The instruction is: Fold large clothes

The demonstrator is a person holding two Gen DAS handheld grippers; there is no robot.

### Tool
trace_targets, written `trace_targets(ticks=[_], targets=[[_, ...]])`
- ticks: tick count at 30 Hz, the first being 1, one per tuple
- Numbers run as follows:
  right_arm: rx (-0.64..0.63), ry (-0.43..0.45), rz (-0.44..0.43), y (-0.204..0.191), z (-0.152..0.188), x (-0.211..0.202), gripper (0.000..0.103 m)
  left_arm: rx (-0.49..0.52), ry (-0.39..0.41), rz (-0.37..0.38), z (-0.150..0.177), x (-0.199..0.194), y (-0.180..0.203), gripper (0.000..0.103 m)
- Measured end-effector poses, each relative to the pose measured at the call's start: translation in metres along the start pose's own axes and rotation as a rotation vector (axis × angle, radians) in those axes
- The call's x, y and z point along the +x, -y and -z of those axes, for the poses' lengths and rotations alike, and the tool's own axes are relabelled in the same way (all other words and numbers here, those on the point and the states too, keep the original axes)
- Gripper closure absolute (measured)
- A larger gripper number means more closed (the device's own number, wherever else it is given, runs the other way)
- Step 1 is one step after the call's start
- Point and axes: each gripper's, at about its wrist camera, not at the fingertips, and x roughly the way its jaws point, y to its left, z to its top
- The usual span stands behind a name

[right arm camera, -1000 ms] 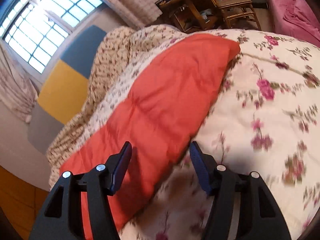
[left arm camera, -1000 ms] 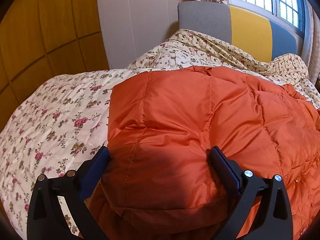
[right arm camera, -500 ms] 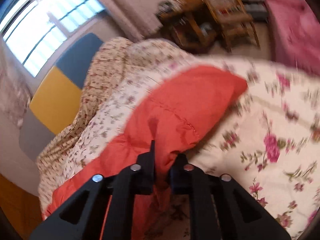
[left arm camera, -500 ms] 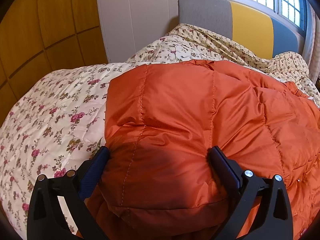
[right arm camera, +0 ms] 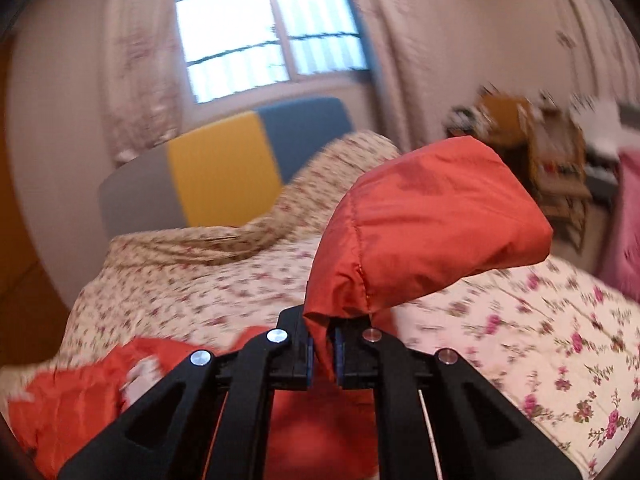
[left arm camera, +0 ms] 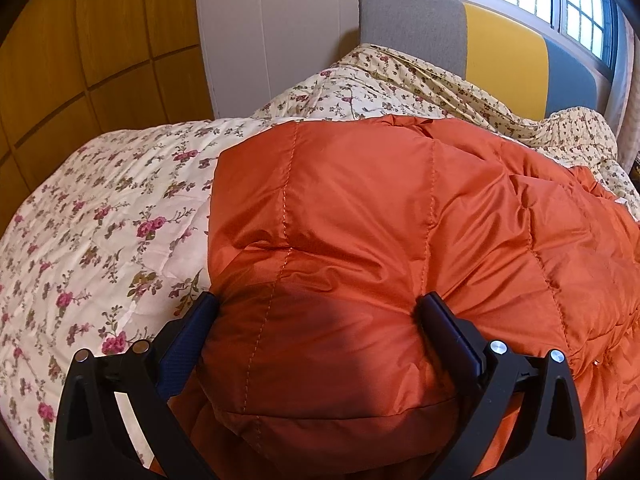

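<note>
Orange quilted nylon fills most of the left wrist view: a puffy down jacket (left arm camera: 380,240) lies spread on a bed covered by a floral quilt (left arm camera: 100,232). The left gripper (left arm camera: 316,312) has its jaws spread wide, a thick fold of the jacket bulging up between them and pressing against both blue pads; whether they actually squeeze it cannot be told. In the right wrist view, the right gripper (right arm camera: 322,350) has its jaws drawn narrow on a thin pinch of the same fabric, and a stuffed, sleeve-like part of the jacket (right arm camera: 424,224) stands lifted above the quilt (right arm camera: 520,320), leaning toward the right. More orange fabric lies crumpled low at the left of that view. Behind the bed stands a headboard (right arm camera: 224,172) in grey, yellow and blue panels, with a bright window (right arm camera: 260,32) and pale curtains above it. Wooden furniture at the far right is blurred.
</note>
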Motion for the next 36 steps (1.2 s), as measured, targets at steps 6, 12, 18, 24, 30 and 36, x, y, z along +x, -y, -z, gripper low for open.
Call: trace_targets(ticks=[6,12,18,24,30,36], targets=[[-0.188,0.050,-0.107,-0.082,0.031,-0.022,0.097,-0.004,-0.001,0.004,-0.001,0.001,-0.002,0.003],[-0.426,0.116,-0.187,-0.152,0.074,-0.038,0.097,-0.004,-0.001,0.004,0.000,0.001,-0.002,0.003],[-0.717,0.187,-0.323,-0.206,0.125,-0.054,0.097,-0.004,-0.001,0.004,0.000,0.001,-0.002,0.003],[-0.952,0.218,-0.467,-0.244,0.174,-0.061,0.097,-0.006,-0.001,0.005,0.000,0.001,-0.002,0.003],[-1.176,0.077,-0.569,-0.267,0.217,-0.046,0.090,-0.014,-0.002,0.009,0.000,0.002,-0.002,0.003],[-1.189,0.038,-0.569,-0.268,0.218,-0.033,0.078,-0.031,-0.002,0.022,0.001,0.001,-0.005,0.003]])
